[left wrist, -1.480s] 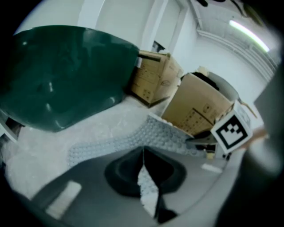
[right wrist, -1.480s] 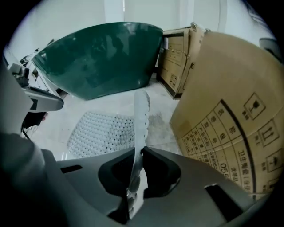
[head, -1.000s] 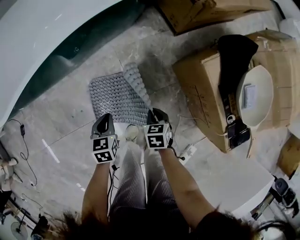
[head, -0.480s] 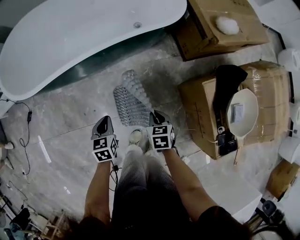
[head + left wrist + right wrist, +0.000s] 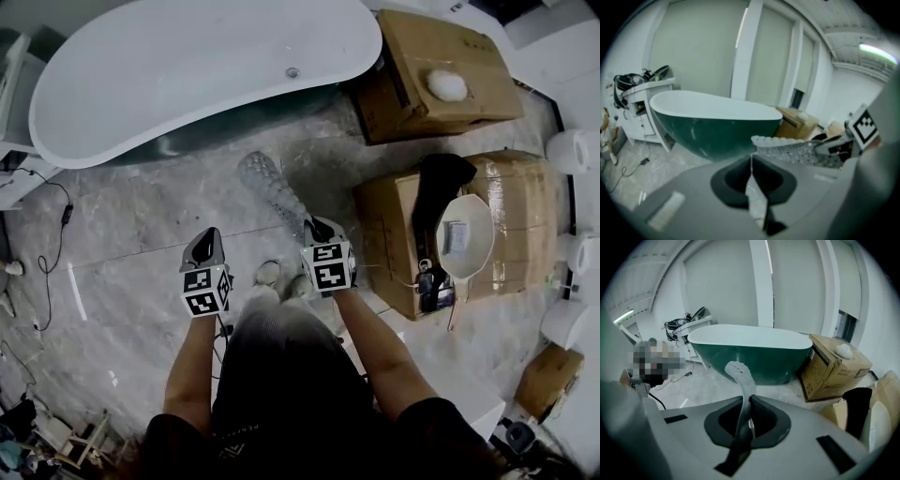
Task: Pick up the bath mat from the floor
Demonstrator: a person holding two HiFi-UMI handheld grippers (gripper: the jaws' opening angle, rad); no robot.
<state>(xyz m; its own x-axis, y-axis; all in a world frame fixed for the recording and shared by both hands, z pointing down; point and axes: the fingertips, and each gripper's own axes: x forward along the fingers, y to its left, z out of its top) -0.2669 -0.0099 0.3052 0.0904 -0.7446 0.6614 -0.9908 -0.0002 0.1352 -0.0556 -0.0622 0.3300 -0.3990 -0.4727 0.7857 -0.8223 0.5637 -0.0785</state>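
Note:
The bath mat (image 5: pixel 272 183) is a pale grey perforated rubber sheet. It hangs off the floor as a narrow, curled strip from my right gripper (image 5: pixel 317 225), which is shut on its near edge. In the right gripper view the bath mat (image 5: pixel 740 376) rises out of the closed jaws of the right gripper (image 5: pixel 746 401) and curls over at its top. My left gripper (image 5: pixel 208 242) is off to the left, apart from the mat, jaws together. The left gripper view shows the left gripper (image 5: pixel 751 159) closed, with the bath mat (image 5: pixel 797 150) stretching across to the right.
A white and green bathtub (image 5: pixel 187 66) stands ahead. Cardboard boxes (image 5: pixel 441 56) lie to the right, the nearer box (image 5: pixel 506 216) bearing a white basin (image 5: pixel 464 234) and a black object (image 5: pixel 436 187). A cable (image 5: pixel 47 244) trails on the floor at left. The person's shoes (image 5: pixel 269 274) stand between the grippers.
Both grippers have risen. The mat, flat on the floor a second ago, has come up with the right gripper and now hangs as a narrow strip. The left gripper no longer meets it.

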